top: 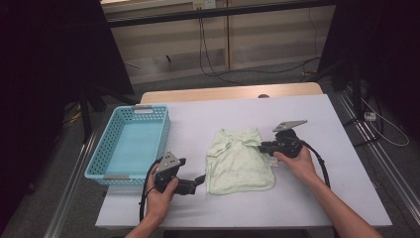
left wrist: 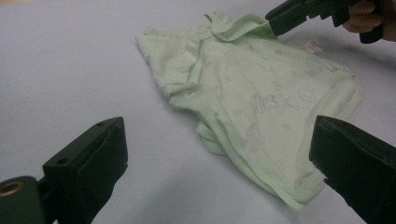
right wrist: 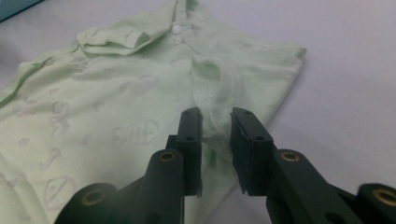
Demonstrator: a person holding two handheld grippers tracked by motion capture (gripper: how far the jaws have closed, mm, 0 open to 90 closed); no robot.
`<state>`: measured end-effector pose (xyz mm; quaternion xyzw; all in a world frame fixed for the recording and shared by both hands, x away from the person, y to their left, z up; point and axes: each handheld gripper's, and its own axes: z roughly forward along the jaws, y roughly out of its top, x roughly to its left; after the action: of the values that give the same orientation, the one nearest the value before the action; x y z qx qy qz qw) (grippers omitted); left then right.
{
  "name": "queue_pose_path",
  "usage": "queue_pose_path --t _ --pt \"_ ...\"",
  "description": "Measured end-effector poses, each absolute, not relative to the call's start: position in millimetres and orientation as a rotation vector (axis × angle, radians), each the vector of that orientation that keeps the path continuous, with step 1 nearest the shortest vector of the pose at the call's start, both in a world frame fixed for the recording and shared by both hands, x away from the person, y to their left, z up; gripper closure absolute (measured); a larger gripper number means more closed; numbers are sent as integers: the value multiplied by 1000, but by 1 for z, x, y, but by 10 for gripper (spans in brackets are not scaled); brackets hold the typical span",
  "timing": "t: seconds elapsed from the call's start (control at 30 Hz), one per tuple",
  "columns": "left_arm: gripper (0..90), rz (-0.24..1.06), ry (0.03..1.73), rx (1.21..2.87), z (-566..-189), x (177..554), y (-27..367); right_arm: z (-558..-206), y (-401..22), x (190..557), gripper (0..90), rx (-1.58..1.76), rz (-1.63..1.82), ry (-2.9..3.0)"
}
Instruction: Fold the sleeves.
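Observation:
A pale green baby shirt lies flat on the white table, collar towards the far side. My right gripper sits at its right sleeve edge. In the right gripper view its jaws stand close together, pinching a raised fold of the shirt. My left gripper rests low on the table just left of the shirt's near corner. Its jaws are wide open and touch nothing, with the shirt lying ahead of them. The right gripper also appears beyond the shirt in the left gripper view.
A light blue perforated plastic basket stands at the table's left side, beside my left hand. The table's wooden far edge runs behind the white surface. Black cables trail from both grippers towards the near edge.

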<state>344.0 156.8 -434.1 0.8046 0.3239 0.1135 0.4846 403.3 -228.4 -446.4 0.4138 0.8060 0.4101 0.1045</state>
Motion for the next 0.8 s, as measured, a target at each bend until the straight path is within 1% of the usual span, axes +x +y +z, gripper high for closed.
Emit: queue_pose_path --t 0.33,0.57,0.73,0.8 --pt "47 275 788 1963 -434 344 157 -450 -218 398 728 1158 1162 2440" --pt "47 274 788 1958 -434 344 157 -451 -213 394 766 1107 1057 2484" --pt "47 273 795 1948 -433 345 157 -450 -214 394 804 1113 1076 2490" --pt "47 273 792 1943 -433 345 157 -450 -215 394 790 1112 1085 2489"
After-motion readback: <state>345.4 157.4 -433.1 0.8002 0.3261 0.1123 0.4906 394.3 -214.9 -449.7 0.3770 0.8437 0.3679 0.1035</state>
